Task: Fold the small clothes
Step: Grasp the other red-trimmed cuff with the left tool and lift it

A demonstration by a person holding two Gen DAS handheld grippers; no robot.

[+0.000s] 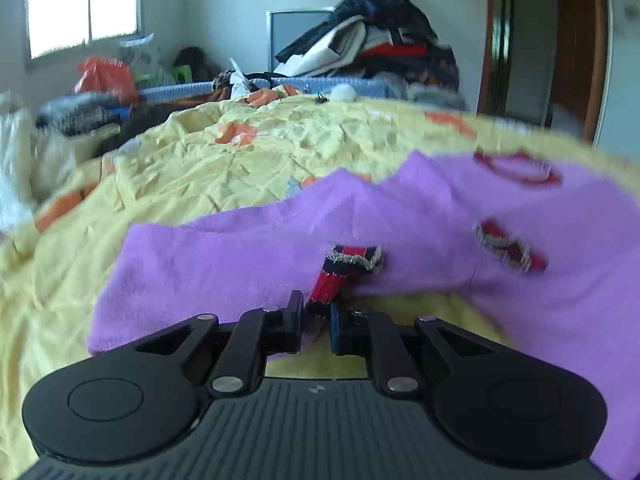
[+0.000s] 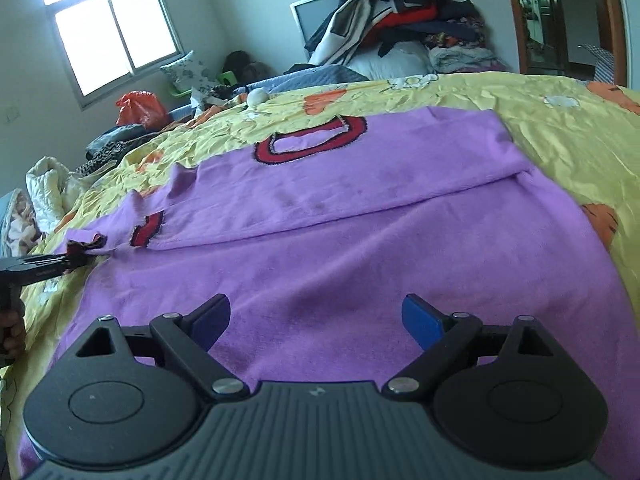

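A purple sweater (image 2: pixel 360 220) with red trim lies spread on the yellow bedsheet (image 2: pixel 560 128), its red neckline (image 2: pixel 312 140) at the far end. My left gripper (image 1: pixel 316 316) is shut on the red striped cuff (image 1: pixel 336 276) of a sleeve (image 1: pixel 224 264) and holds it lifted off the sheet. In the right wrist view the left gripper (image 2: pixel 66 262) shows at the left edge, gripping that cuff (image 2: pixel 86 246). My right gripper (image 2: pixel 316 320) is open and empty, hovering just above the sweater's near part.
A heap of clothes (image 2: pixel 400 20) is piled at the far side of the bed. A red bag (image 2: pixel 140 110), a quilt (image 2: pixel 44 196) and other clutter lie at the left. A doorway (image 2: pixel 552 16) is at the right.
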